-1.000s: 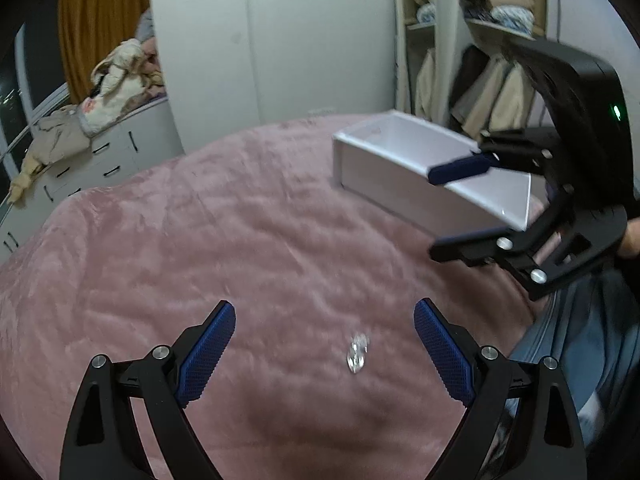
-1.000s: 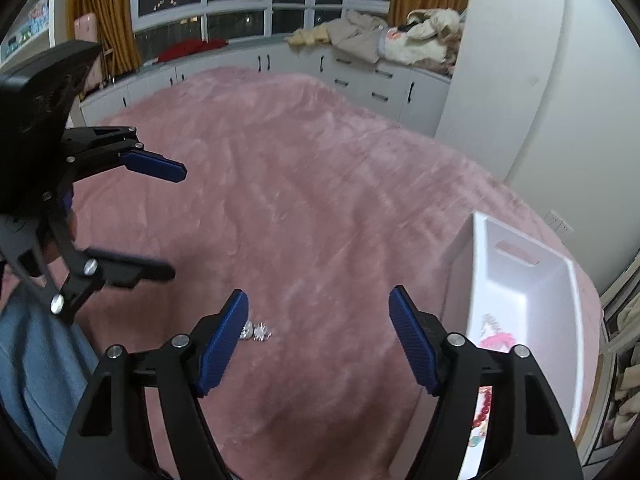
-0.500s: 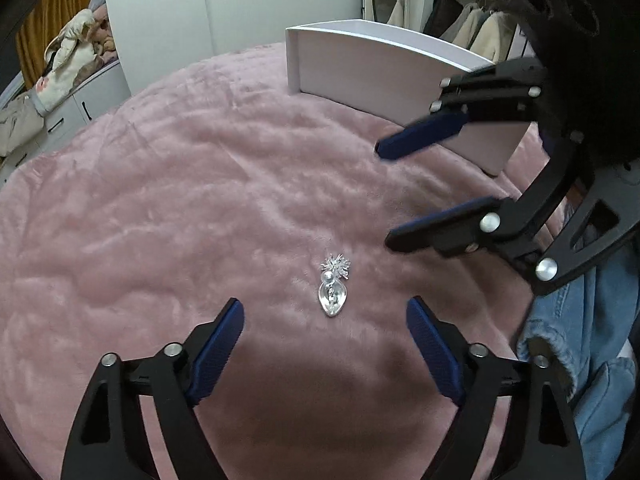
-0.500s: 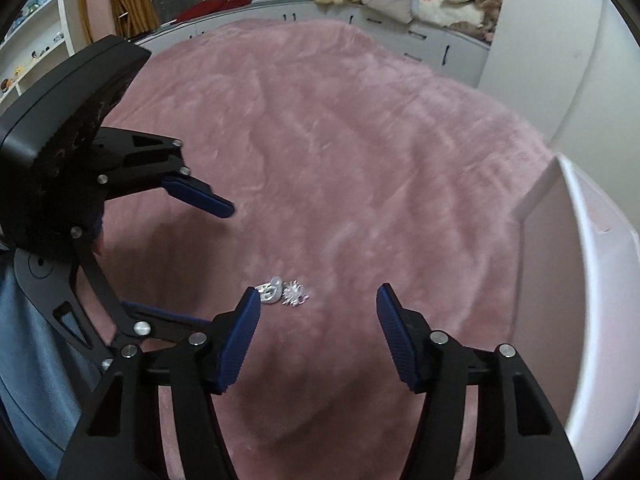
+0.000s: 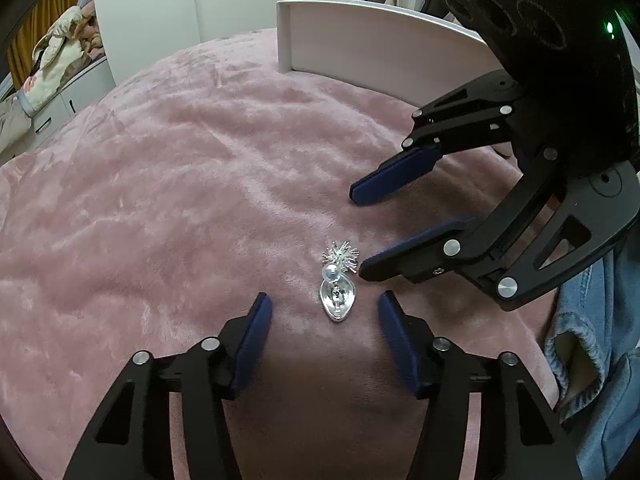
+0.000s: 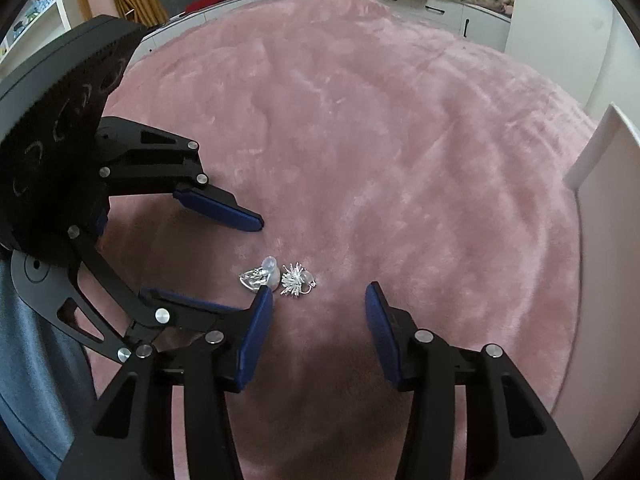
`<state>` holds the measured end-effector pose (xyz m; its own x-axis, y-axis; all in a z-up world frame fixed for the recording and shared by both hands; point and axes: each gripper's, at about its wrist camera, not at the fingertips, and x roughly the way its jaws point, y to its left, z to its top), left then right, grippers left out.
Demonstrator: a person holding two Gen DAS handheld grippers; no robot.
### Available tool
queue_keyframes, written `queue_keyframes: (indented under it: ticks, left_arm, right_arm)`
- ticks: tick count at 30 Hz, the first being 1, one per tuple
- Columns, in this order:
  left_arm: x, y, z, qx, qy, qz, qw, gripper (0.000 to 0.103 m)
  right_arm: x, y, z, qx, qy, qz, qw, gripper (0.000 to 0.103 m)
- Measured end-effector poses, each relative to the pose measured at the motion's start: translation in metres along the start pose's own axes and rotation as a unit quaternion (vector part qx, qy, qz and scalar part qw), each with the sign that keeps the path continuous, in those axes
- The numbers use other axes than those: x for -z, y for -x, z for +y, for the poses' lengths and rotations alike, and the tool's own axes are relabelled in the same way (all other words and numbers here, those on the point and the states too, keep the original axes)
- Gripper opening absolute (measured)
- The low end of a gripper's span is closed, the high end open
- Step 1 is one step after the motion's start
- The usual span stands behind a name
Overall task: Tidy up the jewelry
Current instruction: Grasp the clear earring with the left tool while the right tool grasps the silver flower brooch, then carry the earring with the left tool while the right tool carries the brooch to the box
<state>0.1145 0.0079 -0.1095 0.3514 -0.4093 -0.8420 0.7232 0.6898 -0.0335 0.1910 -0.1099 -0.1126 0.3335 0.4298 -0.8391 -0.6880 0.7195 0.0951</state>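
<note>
While both grippers hang spread over the pink plush blanket (image 5: 168, 184), the left gripper (image 5: 325, 308) should close low on the smooth silver teardrop earring (image 5: 338, 298), well in from any blanket edge. The right gripper (image 6: 319, 298) suits the spiky earring (image 6: 295, 279) touching it. A white tray (image 5: 360, 40) waits beyond.

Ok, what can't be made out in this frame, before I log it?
- White tray: its inside is hidden by its own wall in the left wrist view and cut by the edge in the right.
- Silver jewelry: one joined piece or two touching? Too small to tell.
- Left gripper, right gripper: contact with the blanket unclear.
</note>
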Motion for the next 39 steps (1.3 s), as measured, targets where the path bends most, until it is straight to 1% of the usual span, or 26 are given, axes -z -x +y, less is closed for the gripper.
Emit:
queue_keyframes:
  ticks: [2, 5, 6, 9, 11, 12, 13, 16, 17, 21, 28, 34, 39]
  left_arm:
    - [0.001, -0.002, 0.002, -0.001, 0.001, -0.001, 1.0000, 0.055]
    - [-0.001, -0.004, 0.004, -0.002, 0.006, -0.005, 1.0000, 0.045]
    - [-0.002, -0.005, 0.005, -0.002, 0.008, -0.006, 0.9999, 0.040]
    - [-0.002, -0.009, 0.008, 0.001, 0.013, -0.004, 0.9999, 0.034]
    - [-0.002, -0.010, 0.010, 0.004, 0.015, -0.003, 0.9999, 0.029]
    - [-0.002, -0.011, 0.010, 0.004, 0.015, -0.002, 0.9999, 0.024]
    - [-0.001, -0.011, 0.010, 0.002, 0.015, -0.001, 0.9999, 0.022]
    - [-0.001, -0.011, 0.011, 0.003, 0.020, 0.000, 0.9998, 0.022]
    - [-0.001, -0.011, 0.011, 0.002, 0.022, 0.000, 0.9998, 0.022]
    - [0.001, -0.010, 0.009, -0.005, 0.015, -0.001, 0.9999, 0.022]
    - [-0.001, -0.001, 0.006, -0.010, 0.022, -0.007, 0.9997, 0.021]
    - [-0.003, 0.006, -0.007, -0.030, 0.013, -0.004, 0.9994, 0.021]
    - [-0.006, 0.014, -0.009, -0.047, 0.016, -0.002, 0.9988, 0.021]
  right_arm:
    - [0.000, -0.004, -0.001, -0.004, -0.001, 0.002, 1.000, 0.046]
    - [-0.001, -0.008, -0.002, -0.011, 0.000, 0.001, 1.000, 0.046]
    - [-0.002, -0.010, -0.002, -0.013, 0.000, 0.000, 1.000, 0.046]
    - [-0.005, -0.015, -0.003, -0.015, 0.002, 0.002, 1.000, 0.042]
    - [-0.006, -0.018, -0.002, -0.010, 0.008, 0.003, 1.000, 0.036]
    - [-0.005, -0.018, -0.001, -0.009, 0.010, 0.002, 1.000, 0.034]
    - [-0.005, -0.020, -0.001, -0.009, 0.011, 0.002, 1.000, 0.029]
    - [-0.006, -0.022, -0.003, -0.014, 0.004, -0.001, 1.000, 0.021]
    - [-0.006, -0.022, -0.004, -0.017, 0.003, -0.003, 1.000, 0.020]
    - [-0.004, -0.022, -0.003, -0.016, 0.005, -0.006, 1.000, 0.020]
    - [-0.006, -0.011, -0.003, -0.006, 0.001, -0.013, 1.000, 0.020]
    - [-0.006, 0.012, -0.006, 0.000, -0.011, -0.032, 0.999, 0.019]
    - [-0.007, 0.037, -0.007, 0.005, -0.018, -0.048, 0.999, 0.020]
